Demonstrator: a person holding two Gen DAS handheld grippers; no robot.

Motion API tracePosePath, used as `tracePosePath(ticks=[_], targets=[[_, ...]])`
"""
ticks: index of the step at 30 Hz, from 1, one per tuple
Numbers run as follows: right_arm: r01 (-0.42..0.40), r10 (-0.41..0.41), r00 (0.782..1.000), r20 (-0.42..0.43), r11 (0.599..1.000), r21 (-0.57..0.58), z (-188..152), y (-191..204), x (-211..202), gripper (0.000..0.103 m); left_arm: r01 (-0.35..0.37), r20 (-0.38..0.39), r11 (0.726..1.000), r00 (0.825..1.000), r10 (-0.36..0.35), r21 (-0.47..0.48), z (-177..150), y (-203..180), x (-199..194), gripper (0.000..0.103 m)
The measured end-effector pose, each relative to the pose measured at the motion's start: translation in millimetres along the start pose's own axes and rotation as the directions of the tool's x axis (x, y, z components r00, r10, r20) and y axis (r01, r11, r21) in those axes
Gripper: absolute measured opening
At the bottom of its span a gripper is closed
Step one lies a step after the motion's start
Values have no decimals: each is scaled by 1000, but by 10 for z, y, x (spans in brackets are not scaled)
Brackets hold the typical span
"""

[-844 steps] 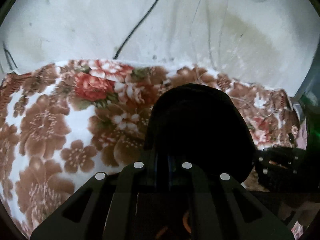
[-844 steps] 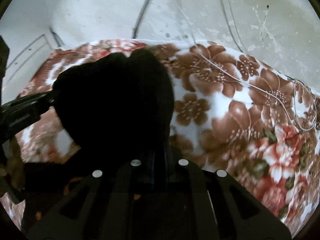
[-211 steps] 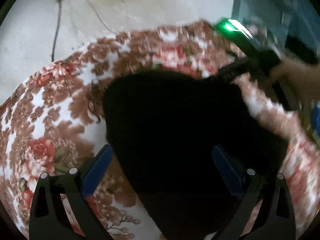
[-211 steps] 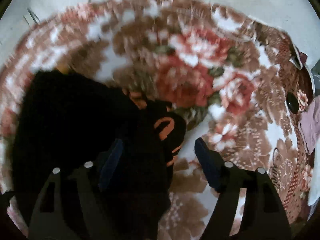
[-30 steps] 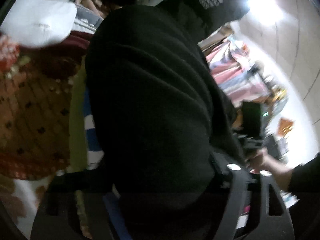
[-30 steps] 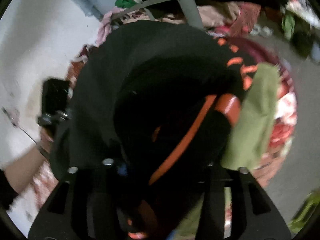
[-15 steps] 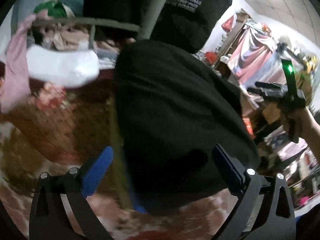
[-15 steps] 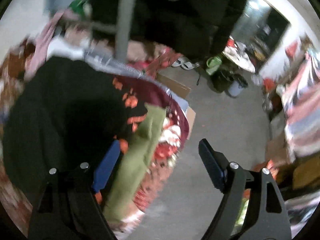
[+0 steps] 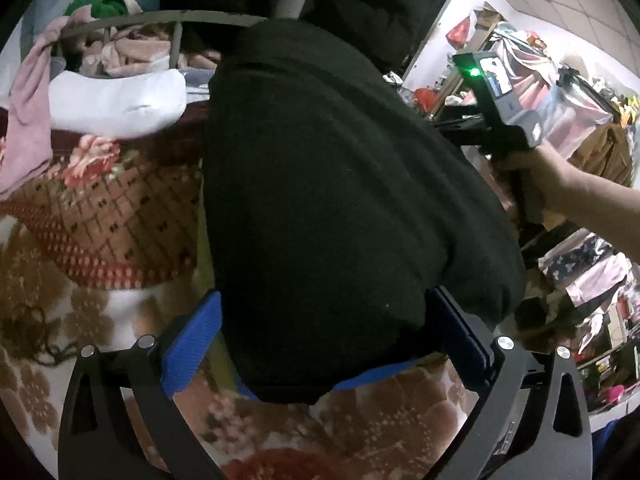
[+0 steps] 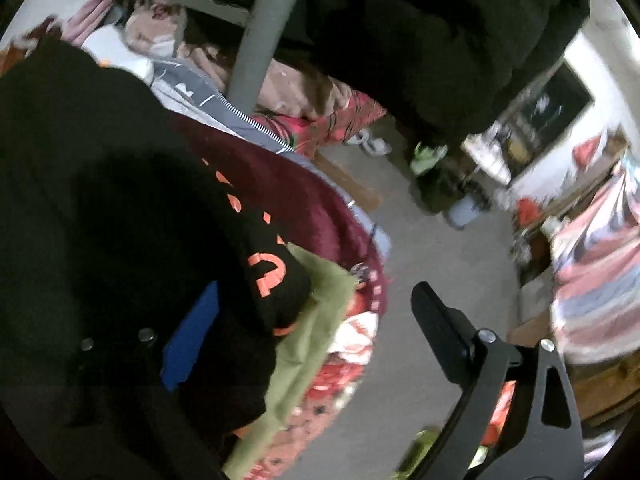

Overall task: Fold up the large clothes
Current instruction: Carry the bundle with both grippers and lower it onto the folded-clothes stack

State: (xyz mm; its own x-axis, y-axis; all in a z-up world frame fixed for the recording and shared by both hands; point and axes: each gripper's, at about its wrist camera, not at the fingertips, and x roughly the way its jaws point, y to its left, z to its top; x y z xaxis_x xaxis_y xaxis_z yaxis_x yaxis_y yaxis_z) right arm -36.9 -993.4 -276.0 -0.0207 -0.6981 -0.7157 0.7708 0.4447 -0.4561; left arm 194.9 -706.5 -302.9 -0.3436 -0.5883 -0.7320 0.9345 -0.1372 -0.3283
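Your left hand-held gripper (image 9: 320,344) stands spread wide around the folded black garment (image 9: 332,184), which rests on a stack of clothes (image 10: 320,312) on the bed. Your right hand-held gripper (image 10: 312,332) is opening, pads clear. Judging by this, the fold looks complete.
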Motion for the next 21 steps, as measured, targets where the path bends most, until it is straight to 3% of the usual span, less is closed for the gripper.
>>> tracePosePath(ticks=[3, 6, 9, 11, 14, 16, 18, 21], targets=[[76, -77, 996, 53, 997, 18, -38, -89, -405, 92, -41, 18, 999, 999, 41, 5, 65, -64, -158, 97], [-27, 19, 990, 143, 998, 55, -163, -10, -1006, 94, -96, 85, 995, 992, 96, -1, 177, -72, -436, 97], [-188, 175, 972, 156, 979, 73, -359, 291, -1352, 94, -93, 117, 995, 989, 95, -17, 285, -106, -557, 97], [-240, 228, 964, 134, 967, 83, -519, 504, -1360, 94, -101, 115, 995, 988, 103, -21, 301, -162, -521, 97], [-243, 237, 969, 61, 965, 101, -751, 648, -1150, 94, -137, 64, 991, 988, 137, -10, 219, -278, -301, 97], [-262, 260, 965, 28, 956, 134, -885, 606, -988, 94, -149, 24, 989, 989, 149, 9, 95, -361, -109, 98], [-254, 256, 967, 7, 958, 134, -1003, 517, -865, 95, -173, 43, 985, 984, 172, 16, -3, -400, -58, 99], [-251, 254, 967, -7, 960, 126, -1148, 382, -807, 95, -196, 14, 980, 980, 196, -18, -118, -379, -7, 99]])
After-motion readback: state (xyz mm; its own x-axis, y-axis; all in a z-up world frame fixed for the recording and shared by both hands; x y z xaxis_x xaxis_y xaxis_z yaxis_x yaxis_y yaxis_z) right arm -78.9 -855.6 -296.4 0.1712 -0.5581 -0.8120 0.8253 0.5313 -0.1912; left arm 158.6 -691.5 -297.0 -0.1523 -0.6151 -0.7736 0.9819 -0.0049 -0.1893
